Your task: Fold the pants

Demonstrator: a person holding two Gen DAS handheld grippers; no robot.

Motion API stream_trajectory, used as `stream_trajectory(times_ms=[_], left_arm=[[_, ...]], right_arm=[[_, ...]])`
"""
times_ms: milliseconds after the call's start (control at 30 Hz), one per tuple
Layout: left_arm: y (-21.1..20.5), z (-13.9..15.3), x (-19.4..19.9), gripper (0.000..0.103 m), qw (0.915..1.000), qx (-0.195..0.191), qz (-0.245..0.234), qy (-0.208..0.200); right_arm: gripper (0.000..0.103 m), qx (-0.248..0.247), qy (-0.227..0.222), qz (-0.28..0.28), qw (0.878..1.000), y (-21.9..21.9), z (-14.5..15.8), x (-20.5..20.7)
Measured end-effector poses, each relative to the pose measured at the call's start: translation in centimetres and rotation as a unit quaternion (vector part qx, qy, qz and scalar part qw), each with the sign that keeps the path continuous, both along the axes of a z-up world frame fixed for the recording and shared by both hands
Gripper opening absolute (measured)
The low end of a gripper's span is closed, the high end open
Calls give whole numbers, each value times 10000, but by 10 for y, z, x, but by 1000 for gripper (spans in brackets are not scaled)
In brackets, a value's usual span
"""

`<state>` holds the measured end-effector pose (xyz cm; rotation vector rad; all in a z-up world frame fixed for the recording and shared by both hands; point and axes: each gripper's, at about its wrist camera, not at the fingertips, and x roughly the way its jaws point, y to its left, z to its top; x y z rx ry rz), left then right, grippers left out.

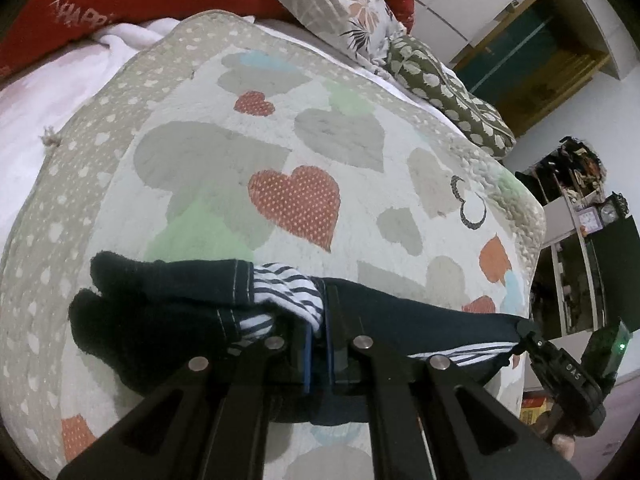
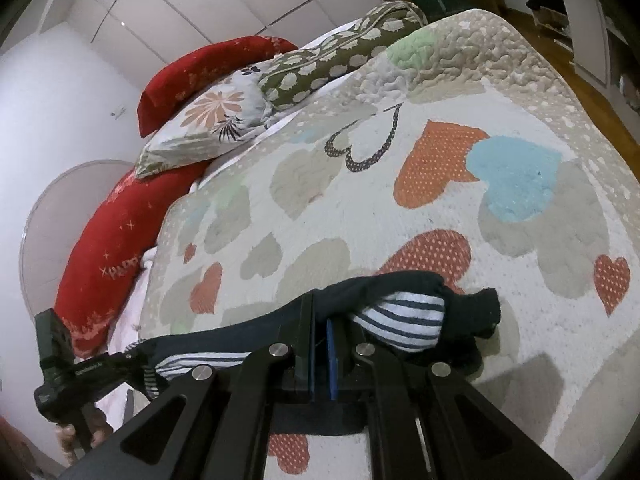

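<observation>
Dark navy pants (image 1: 168, 312) with a blue-and-white striped lining hang stretched between both grippers above the heart-patterned quilt (image 1: 304, 148). My left gripper (image 1: 318, 316) is shut on the fabric, with the striped lining bunched at its tips and the dark cuffs drooping to the left. My right gripper (image 2: 320, 328) is shut on the other end of the pants (image 2: 424, 304), where a striped fold bulges to the right of the fingers. In the left wrist view, the right gripper (image 1: 524, 334) shows at the far right with the cloth taut up to it. The left gripper (image 2: 136, 358) shows in the right wrist view at lower left.
Red cushions (image 2: 120, 236), a floral pillow (image 2: 208, 120) and an olive spotted pillow (image 2: 332, 56) lie at the head of the bed. A white blanket (image 1: 36, 108) lies beside the quilt. Shelves (image 1: 576, 248) and a wooden floor (image 2: 588, 80) lie past the bed's edge.
</observation>
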<state>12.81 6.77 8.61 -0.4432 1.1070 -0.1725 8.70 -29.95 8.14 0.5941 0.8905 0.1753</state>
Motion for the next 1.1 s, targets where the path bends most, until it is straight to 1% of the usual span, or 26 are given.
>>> stream_trajectory(times_ms=[67, 133, 233, 333, 367, 467, 500, 567, 633, 667, 700, 767, 833, 867, 900, 967, 1067, 1100], left_arm=[[2, 4, 1, 5, 9999, -93, -25, -28], [6, 11, -5, 5, 9996, -269, -23, -85], [17, 24, -31, 5, 9984, -536, -67, -186], [24, 32, -59, 5, 9972, -685, -144, -255], [26, 34, -74, 5, 9968, -724, -182, -282], [33, 30, -106, 5, 9958, -843, -221, -285], [35, 25, -123, 5, 9954, -888, -221, -266], [38, 14, -145, 5, 9957, -877, -220, -218], [40, -7, -172, 5, 9962, -850, -196, -58], [41, -15, -179, 5, 9962, -850, -183, 20], [41, -29, -189, 5, 9962, -835, -173, 183], [41, -55, -203, 5, 9964, -697, -147, 451], [42, -71, -211, 6, 9956, -652, -89, 671], [44, -75, -214, 7, 9948, -720, -91, 719], [45, -74, -217, 7, 9947, -736, -134, 704], [49, -62, -222, 9, 9961, -637, -236, 555], [58, -37, -232, 10, 9991, -326, -261, 75], [63, -26, -234, 13, 9991, -312, -271, -90]], right_arm=[[5, 24, -41, -4, 10000, -1, 4, 1], [5, 149, -99, -30, 9998, -4, 9, -1], [5, 371, -227, -19, 9991, -8, 18, -17], [5, 549, -375, 90, 9977, -10, 25, -46], [5, 586, -416, 137, 9973, -9, 26, -58], [5, 643, -465, 294, 9964, -7, 23, -100], [5, 662, -460, 333, 9962, -7, 20, -111], [5, 676, -381, 409, 9961, -6, 9, -141], [5, 633, -250, 443, 9967, -4, -5, -163], [5, 617, -113, 446, 9970, -4, -18, -177], [5, 644, -2, 437, 9970, -4, -27, -184], [5, 766, 282, 368, 9960, -7, -52, -200], [5, 889, 486, 327, 9943, -9, -70, -208], [6, 915, 569, 291, 9938, -10, -76, -211], [8, 902, 609, 276, 9937, -10, -79, -214], [8, 783, 570, 293, 9949, -10, -75, -218], [8, 494, 356, 384, 9974, -9, -58, -223], [8, 338, 218, 434, 9982, -8, -48, -227]])
